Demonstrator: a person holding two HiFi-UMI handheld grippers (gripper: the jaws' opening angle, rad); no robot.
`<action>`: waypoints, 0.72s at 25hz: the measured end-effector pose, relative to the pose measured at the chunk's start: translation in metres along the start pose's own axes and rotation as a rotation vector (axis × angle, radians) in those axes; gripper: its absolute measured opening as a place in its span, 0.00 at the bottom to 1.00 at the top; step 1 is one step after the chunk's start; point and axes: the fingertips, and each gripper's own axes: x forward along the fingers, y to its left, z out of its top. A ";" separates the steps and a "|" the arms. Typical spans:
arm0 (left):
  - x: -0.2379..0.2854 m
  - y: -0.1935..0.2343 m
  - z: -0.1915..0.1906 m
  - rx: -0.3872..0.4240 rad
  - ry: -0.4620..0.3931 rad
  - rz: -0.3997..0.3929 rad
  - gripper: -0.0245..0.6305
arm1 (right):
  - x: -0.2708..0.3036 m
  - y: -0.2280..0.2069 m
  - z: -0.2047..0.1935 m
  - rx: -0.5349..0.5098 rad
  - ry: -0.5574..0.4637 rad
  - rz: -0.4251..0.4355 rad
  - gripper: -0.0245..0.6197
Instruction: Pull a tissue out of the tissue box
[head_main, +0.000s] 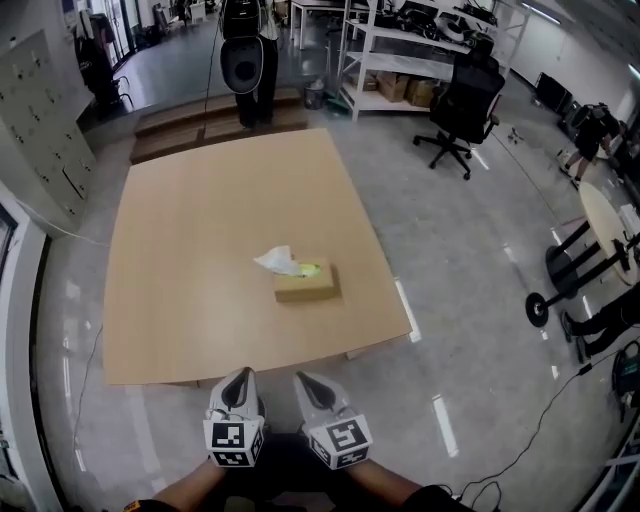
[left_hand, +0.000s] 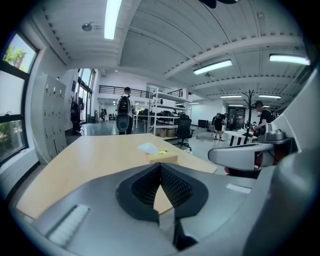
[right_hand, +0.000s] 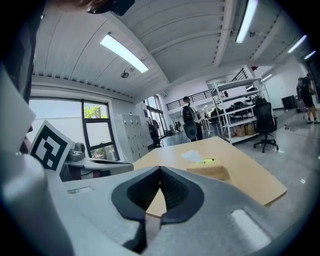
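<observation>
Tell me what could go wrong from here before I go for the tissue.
1. Both the left tool and right tool are shut and short of the table; reaching in shut would likely crush the tissue rather than grip it.
2. Nothing holds the tissue box; a pull may lift it.

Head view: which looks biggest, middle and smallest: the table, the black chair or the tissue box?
1. table
2. black chair
3. tissue box
The chair is farther away, yet looks bigger than the box.
</observation>
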 end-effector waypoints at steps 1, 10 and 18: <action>0.004 -0.004 0.001 0.007 0.002 -0.015 0.07 | 0.000 -0.004 -0.001 0.005 0.002 -0.011 0.02; 0.062 -0.017 0.027 -0.012 0.005 -0.177 0.07 | 0.001 -0.044 0.020 -0.003 0.035 -0.208 0.02; 0.116 0.000 0.041 -0.024 0.002 -0.222 0.07 | 0.044 -0.071 0.036 -0.054 0.094 -0.250 0.02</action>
